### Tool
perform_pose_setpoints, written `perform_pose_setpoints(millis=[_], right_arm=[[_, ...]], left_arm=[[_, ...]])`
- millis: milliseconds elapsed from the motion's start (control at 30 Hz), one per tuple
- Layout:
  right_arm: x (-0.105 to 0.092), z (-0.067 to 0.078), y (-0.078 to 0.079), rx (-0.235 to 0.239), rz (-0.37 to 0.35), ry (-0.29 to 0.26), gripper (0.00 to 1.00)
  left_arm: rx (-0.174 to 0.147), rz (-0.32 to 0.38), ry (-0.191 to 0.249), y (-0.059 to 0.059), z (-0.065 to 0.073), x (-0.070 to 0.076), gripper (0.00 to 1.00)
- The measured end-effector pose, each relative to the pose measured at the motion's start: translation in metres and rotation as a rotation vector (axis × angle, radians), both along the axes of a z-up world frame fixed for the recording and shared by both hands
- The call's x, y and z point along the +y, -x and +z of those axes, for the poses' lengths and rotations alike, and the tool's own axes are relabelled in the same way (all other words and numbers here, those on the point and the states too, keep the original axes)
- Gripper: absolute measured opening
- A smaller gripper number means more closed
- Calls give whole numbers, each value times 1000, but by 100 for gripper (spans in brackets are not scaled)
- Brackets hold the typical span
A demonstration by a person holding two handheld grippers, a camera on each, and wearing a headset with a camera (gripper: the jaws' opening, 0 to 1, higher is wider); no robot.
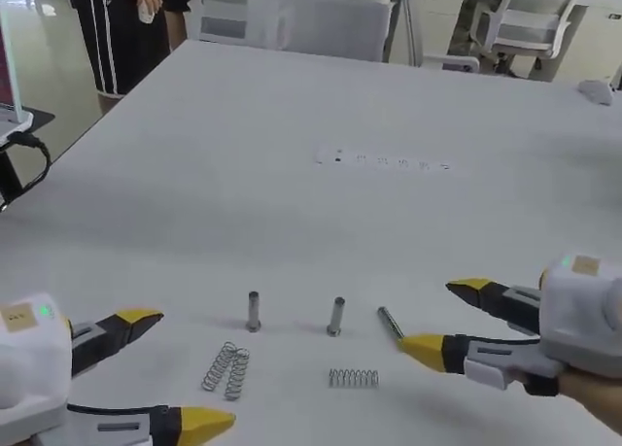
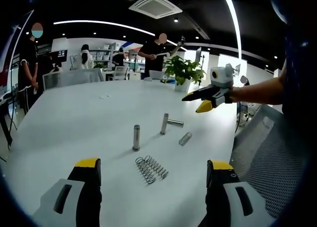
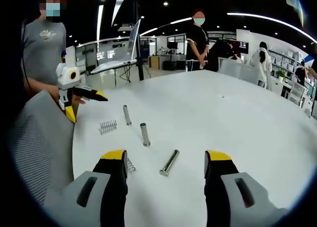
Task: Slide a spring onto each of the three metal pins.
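Observation:
Two metal pins stand upright on the white table: the left pin (image 1: 254, 311) (image 2: 136, 137) (image 3: 126, 114) and the middle pin (image 1: 336, 317) (image 2: 164, 123) (image 3: 144, 134). A third pin (image 1: 390, 322) (image 2: 175, 122) (image 3: 169, 162) lies on its side. Two springs (image 1: 226, 369) (image 2: 151, 168) (image 3: 107, 126) lie together in front of the left pin. A single spring (image 1: 353, 377) (image 2: 185, 138) (image 3: 130, 163) lies in front of the middle pin. My left gripper (image 1: 170, 368) (image 2: 154, 170) is open, near the paired springs. My right gripper (image 1: 449, 318) (image 3: 166, 160) is open around the lying pin.
The white table (image 1: 321, 203) reaches far back, with a small label strip (image 1: 384, 160) at mid-table. Office chairs (image 1: 316, 23) stand at the far edge. A person (image 1: 121, 18) stands at the far left corner. A cable (image 1: 29, 154) hangs off the left side.

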State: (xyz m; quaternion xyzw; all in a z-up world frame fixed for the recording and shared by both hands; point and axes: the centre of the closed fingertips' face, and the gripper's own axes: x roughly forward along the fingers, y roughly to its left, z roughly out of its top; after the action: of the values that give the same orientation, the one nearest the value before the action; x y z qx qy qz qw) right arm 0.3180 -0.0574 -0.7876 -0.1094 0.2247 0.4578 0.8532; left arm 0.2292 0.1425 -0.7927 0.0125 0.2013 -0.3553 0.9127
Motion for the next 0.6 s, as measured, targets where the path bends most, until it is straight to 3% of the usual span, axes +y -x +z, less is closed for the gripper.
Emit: perform_pose_setpoints(millis=[400, 600], right_arm=[[6, -19, -19, 61, -21, 107, 48], [13, -24, -24, 79, -28, 135, 42]], left_arm=[[3, 10, 2, -1, -2, 4, 84], [4, 8, 1, -3, -1, 5, 84]])
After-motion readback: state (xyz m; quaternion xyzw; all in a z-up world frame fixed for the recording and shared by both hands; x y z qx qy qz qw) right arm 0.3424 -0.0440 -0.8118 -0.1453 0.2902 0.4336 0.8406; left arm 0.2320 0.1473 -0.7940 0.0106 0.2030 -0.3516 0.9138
